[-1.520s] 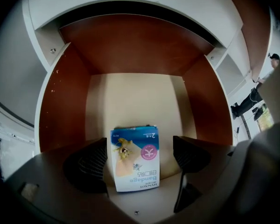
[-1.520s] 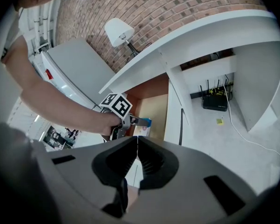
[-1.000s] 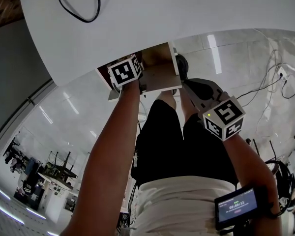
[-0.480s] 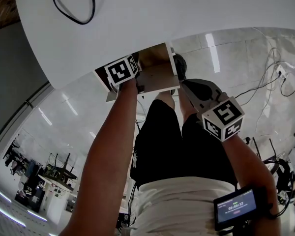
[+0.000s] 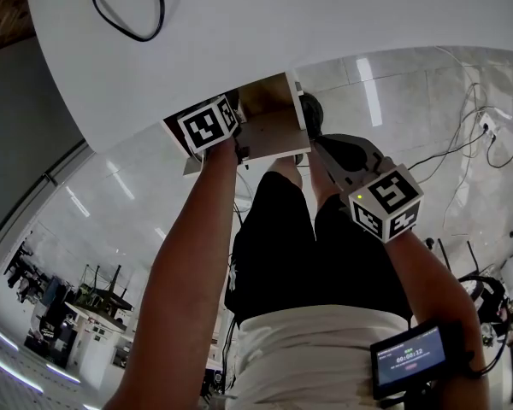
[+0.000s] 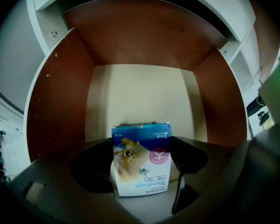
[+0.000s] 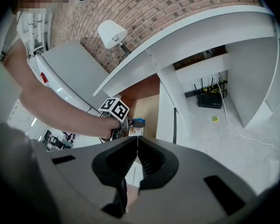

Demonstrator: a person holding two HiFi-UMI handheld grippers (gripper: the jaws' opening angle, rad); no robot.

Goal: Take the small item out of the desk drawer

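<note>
Reaching into the single open drawer (image 6: 56, 106), the left gripper (image 6: 141, 164) has edged slightly deeper than a second ago, and its jaws, then at their widest, are now closing. One small bandage box (image 6: 140, 148) stands upright between them on the drawer floor, flanked closely by both jaws, though a firm press on it cannot be confirmed. Beyond the jaws lie the pale drawer floor and brown walls. The right gripper (image 7: 136, 160) has barely shifted. Its jaws are closed together on nothing, with the drawer and the other gripper ahead of them. Count: two grippers, two marker cubes, one box, one drawer, one white surface (image 5: 325, 15).
</note>
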